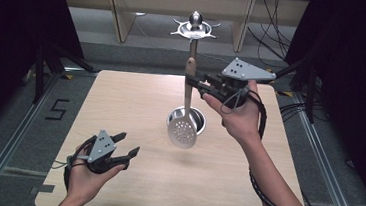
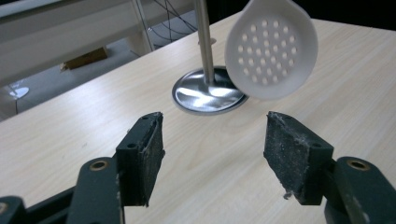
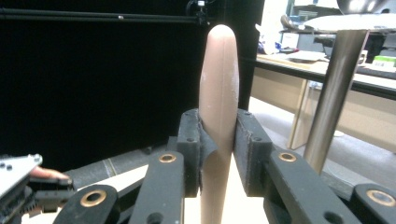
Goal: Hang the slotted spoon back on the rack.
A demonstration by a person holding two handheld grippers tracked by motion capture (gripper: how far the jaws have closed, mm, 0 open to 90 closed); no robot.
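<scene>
Your right claw (image 1: 196, 82) grips the white perforated skimmer spoon w/ tan handle (image 1: 185, 114) high on the handle, bowl hanging by the steel rack's base (image 1: 188, 118). Light, stiff, smooth (may swing). Left claw (image 1: 128, 146) is open, empty, over the table (image 1: 120, 107).

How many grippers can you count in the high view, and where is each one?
2. The left gripper is low over the table's near left part, jaws open and empty. The right gripper is raised beside the metal stand, clamping the slotted spoon's handle.
</scene>
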